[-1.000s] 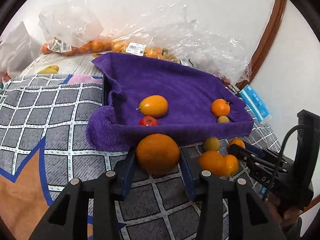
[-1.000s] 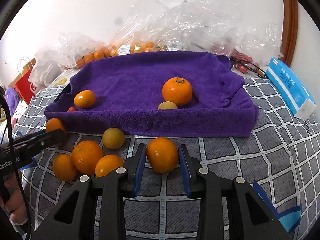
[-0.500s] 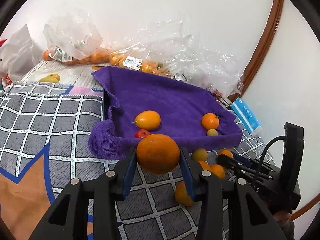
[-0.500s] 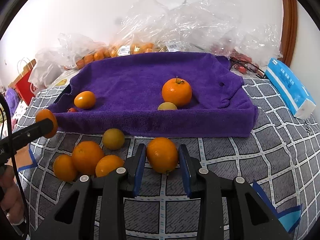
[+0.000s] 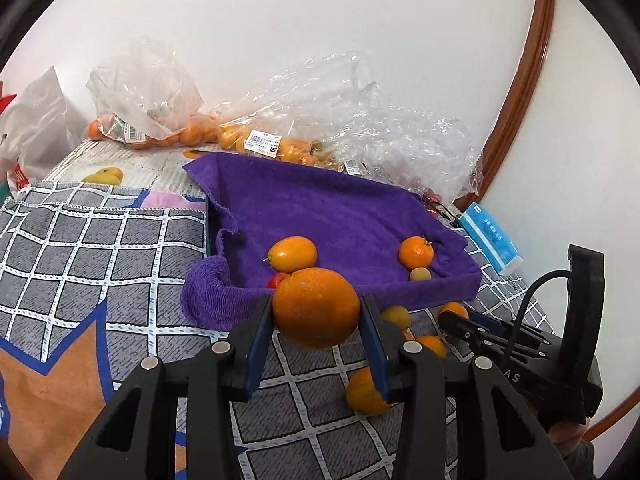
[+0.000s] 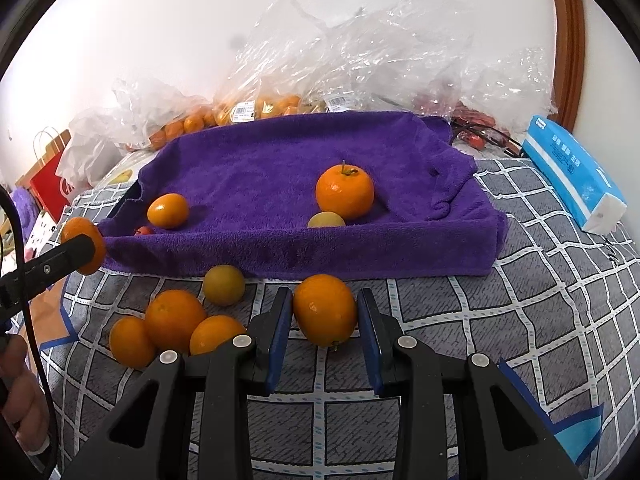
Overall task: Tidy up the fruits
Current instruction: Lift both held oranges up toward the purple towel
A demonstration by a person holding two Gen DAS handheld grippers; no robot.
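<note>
Left wrist view: I've got left gripper (image 5: 317, 312) jaws clamped on a big orange (image 5: 316, 307) before the purple-towel tray (image 5: 344, 216); right gripper (image 6: 325, 312) jaws seemingly squeeze a smaller orange (image 6: 325, 309) on the checked cloth (image 6: 520, 300).

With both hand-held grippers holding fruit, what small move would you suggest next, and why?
Probably carry the left hand-held gripper forward over the purple towel-lined tray and release there: its large round orange is already lifted near the tray's front edge, while the right one's orange sits lower.

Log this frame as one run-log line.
left gripper: shut on orange, lifted near tray edge | right gripper: shut on small orange, over the blanket | purple-towel tray: four fruits inside
</note>
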